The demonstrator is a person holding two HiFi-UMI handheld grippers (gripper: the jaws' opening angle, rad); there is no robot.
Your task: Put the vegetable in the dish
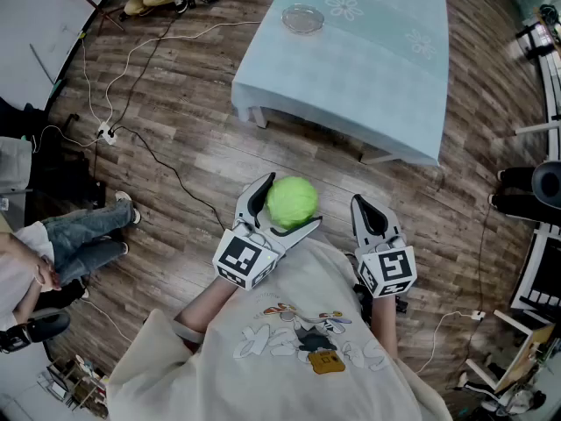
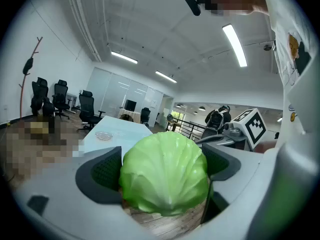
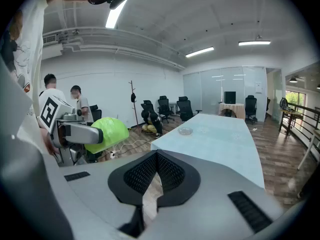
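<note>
Cabbage (image 1: pixel 292 202) sits clamped in the left gripper (image 1: pixel 286 207), held forward beside the closed, empty right gripper (image 1: pixel 368 205).

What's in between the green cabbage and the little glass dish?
Only bare wooden floor, then the pale blue tablecloth under the dish. The head view shows that stretch from the cabbage most clearly.

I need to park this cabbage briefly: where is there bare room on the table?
The tablecloth is bare from the glass dish by its left edge across to the right and down to the near edge. Plenty for the cabbage. The floor at left is crowded with cables.
</note>
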